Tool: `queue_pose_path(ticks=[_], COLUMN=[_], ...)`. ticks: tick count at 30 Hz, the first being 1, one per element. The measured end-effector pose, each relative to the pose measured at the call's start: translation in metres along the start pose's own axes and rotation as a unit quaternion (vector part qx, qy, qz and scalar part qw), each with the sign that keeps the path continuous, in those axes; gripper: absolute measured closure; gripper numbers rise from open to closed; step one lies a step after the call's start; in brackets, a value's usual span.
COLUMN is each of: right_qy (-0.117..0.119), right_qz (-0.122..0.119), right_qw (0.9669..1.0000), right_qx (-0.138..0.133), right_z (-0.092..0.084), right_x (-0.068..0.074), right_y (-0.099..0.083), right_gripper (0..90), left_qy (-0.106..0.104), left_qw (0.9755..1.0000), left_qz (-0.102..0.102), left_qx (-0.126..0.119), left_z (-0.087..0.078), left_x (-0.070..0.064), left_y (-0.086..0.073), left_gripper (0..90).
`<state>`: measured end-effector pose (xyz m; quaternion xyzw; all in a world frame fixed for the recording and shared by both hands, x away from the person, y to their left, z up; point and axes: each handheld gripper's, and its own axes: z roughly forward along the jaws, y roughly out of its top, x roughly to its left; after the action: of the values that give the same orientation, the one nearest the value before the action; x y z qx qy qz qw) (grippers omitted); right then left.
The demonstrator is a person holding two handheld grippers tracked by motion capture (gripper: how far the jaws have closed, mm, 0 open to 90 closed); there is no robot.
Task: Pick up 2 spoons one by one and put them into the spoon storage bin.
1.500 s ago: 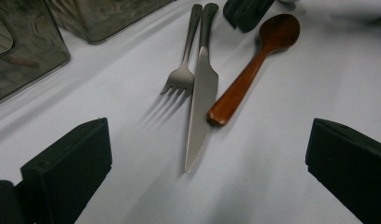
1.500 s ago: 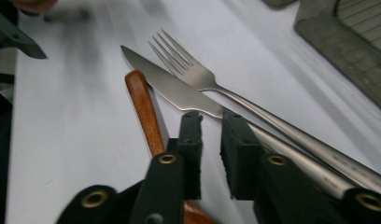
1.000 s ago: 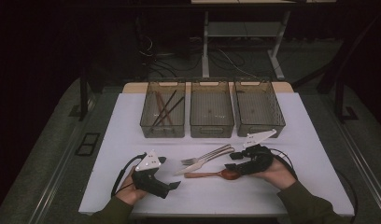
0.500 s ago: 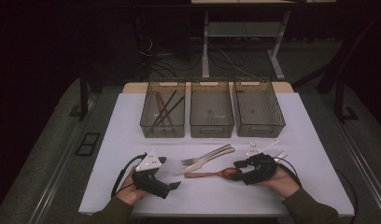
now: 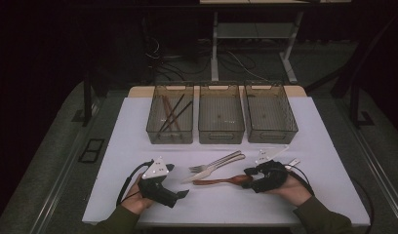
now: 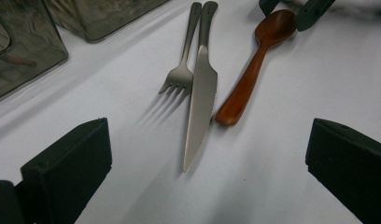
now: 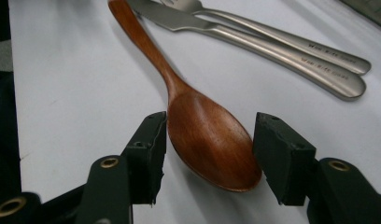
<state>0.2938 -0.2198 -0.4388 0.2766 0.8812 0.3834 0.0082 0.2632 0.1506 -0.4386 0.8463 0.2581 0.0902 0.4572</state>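
Straddling the bowl of the wooden spoon (image 7: 202, 135), our right gripper (image 7: 207, 154) has its jaws set on either side of it, one pad just beside the bowl's edge and the other a little apart, so nothing is clamped yet. We see the spoon lying flat on the table (image 5: 114, 146) near the front edge, right of middle, its handle pointing toward the left gripper (image 5: 180, 195). Just behind it lie a knife (image 5: 214, 170) and a fork (image 5: 211, 163), side by side and touching along their handles. Our left gripper rests near the front left corner, jaws spread wide with nothing between them. Along the back edge stand three bins (image 5: 221, 139); the left one holds sticks (image 5: 171, 114).
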Motion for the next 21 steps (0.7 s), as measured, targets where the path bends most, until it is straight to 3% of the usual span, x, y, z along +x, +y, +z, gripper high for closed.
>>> queue_pose_path(ticks=[12, 17, 21], right_qy=[-0.004, -0.002, 0.023], right_qz=[-0.005, -0.014, -0.03], right_qw=[0.9997, 0.9994, 0.9984], right_qx=[0.025, 0.033, 0.041], right_z=[0.0052, 0.005, 0.0055], right_x=[-0.0009, -0.0001, 0.0025], right_y=[-0.0023, -0.0026, -0.0025], right_gripper=[46.0, 57.8, 70.9], left_qy=[-0.002, -0.002, -0.002], left_qw=[1.0, 1.0, 1.0], left_qz=[0.0, 0.002, 0.002], left_qx=[0.0, 0.001, 0.001], left_z=[0.0002, 0.0003, 0.0004], left_x=[-0.0002, -0.0002, -0.0003], left_y=[0.0, -0.0001, 0.0], left_gripper=[0.0, 0.0, 0.0])
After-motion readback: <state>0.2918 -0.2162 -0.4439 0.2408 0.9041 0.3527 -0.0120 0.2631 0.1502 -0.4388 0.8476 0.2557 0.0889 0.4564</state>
